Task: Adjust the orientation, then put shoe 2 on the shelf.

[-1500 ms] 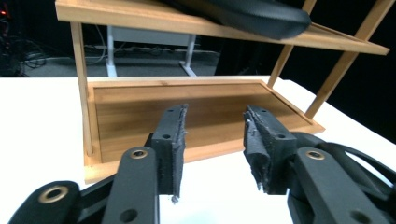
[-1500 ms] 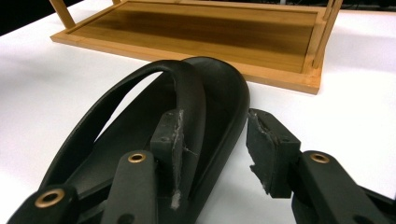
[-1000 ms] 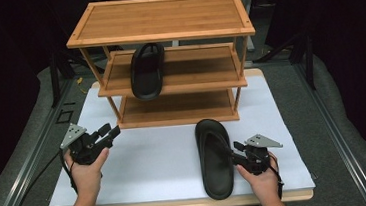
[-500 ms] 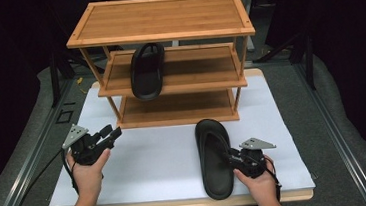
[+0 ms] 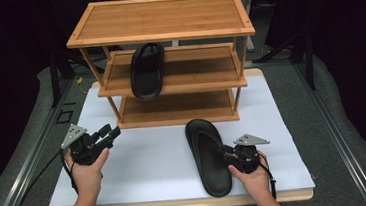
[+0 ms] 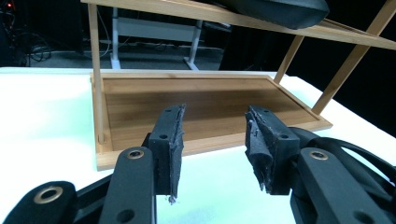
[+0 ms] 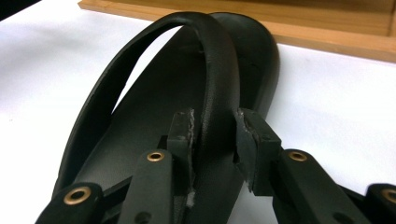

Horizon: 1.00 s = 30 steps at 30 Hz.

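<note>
A black sandal (image 5: 208, 156) lies on the white board in front of a bamboo rack (image 5: 163, 19). My right gripper (image 5: 225, 153) comes at it from the right. In the right gripper view its jaws have just been closing, and my right gripper (image 7: 215, 135) now has both pads against the sandal's strap (image 7: 219, 70). A second black sandal (image 5: 147, 71) rests on the rack's middle shelf. My left gripper (image 5: 111, 132) hovers at the board's left, open with nothing between its fingers, and in its own view the left gripper (image 6: 212, 140) faces the bottom shelf (image 6: 196, 102).
The white board (image 5: 151, 161) lies on a wooden panel over grey matting. The rack's top shelf and bottom shelf are bare. A cable trails from the left gripper off the board's left edge. Dark stands rise behind the rack.
The right gripper has shifted slightly toward the sandal and its jaws have closed in on the strap. The left hand and both sandals have kept still.
</note>
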Motion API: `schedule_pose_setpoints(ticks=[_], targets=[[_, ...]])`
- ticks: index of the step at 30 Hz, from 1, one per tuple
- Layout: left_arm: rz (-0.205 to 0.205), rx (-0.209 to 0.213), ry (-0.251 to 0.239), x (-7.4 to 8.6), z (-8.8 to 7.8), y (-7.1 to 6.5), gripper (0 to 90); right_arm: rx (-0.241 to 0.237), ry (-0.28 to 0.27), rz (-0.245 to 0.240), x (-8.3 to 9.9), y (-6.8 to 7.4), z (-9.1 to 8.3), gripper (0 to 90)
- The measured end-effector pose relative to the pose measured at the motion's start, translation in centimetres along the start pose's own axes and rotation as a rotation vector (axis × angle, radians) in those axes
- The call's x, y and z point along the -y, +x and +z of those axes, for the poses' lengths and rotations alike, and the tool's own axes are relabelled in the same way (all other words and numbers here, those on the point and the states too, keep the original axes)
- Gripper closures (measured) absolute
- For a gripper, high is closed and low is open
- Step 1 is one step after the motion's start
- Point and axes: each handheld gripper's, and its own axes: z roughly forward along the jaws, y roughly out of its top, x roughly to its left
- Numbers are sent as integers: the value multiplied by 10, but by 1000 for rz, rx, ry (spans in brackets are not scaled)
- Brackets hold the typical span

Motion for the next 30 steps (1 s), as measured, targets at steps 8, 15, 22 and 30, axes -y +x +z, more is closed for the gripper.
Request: schedule_pose_setpoints(ticks=[8, 15, 22, 30], targets=[[-3, -6, -7, -2, -1, 2, 565, 27, -6, -39, 5, 11, -14, 599], [-6, 10, -13, -5, 3, 1, 565, 35, 12, -36, 9, 9, -16, 593], [-18, 6, -20, -9, 4, 6, 565, 73, 34, -65, 13, 12, -19, 635], [-29, -2, -34, -11, 0, 10, 565, 60, 27, -60, 13, 10, -22, 759]])
